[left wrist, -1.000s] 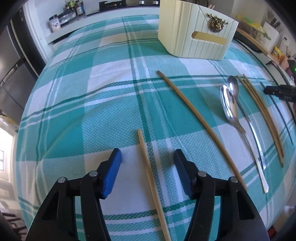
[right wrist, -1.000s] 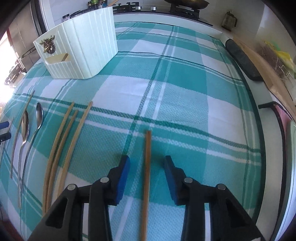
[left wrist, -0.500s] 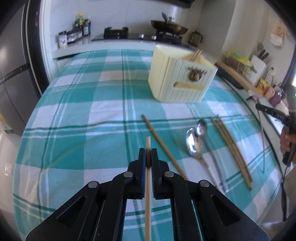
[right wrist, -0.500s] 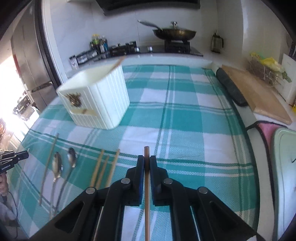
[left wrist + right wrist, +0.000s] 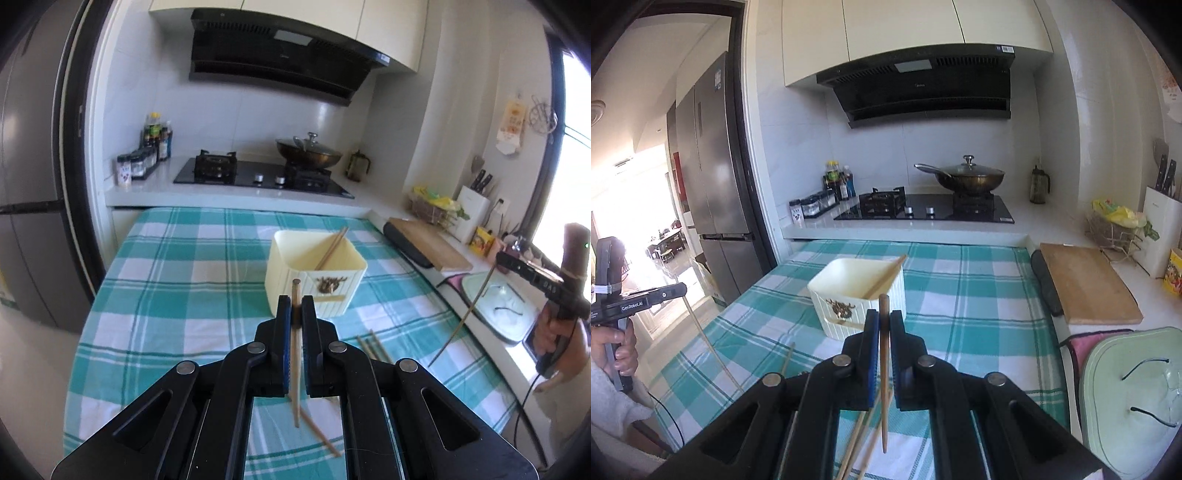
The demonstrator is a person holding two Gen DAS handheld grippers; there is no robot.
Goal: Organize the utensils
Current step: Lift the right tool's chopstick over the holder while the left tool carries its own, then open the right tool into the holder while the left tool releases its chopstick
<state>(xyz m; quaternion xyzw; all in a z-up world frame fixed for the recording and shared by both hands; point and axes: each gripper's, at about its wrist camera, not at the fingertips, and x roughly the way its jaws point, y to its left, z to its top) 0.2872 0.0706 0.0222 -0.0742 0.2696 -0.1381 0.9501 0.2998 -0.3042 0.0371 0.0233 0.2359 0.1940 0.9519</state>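
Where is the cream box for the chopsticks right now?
The cream box stands on the checked tablecloth, just ahead of both hand-held grippers in both wrist views, in front of the stove. One chopstick already leans inside it.

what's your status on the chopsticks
Left gripper shut on a chopstick, right gripper shut on another. Holder ahead. Nothing in the way.

A woven checked cloth (image 5: 177,280) covers the table beneath a ribbed, matt plastic holder (image 5: 314,273); smooth wooden chopsticks (image 5: 295,354) sit in matt black grippers with blue pads (image 5: 285,332).
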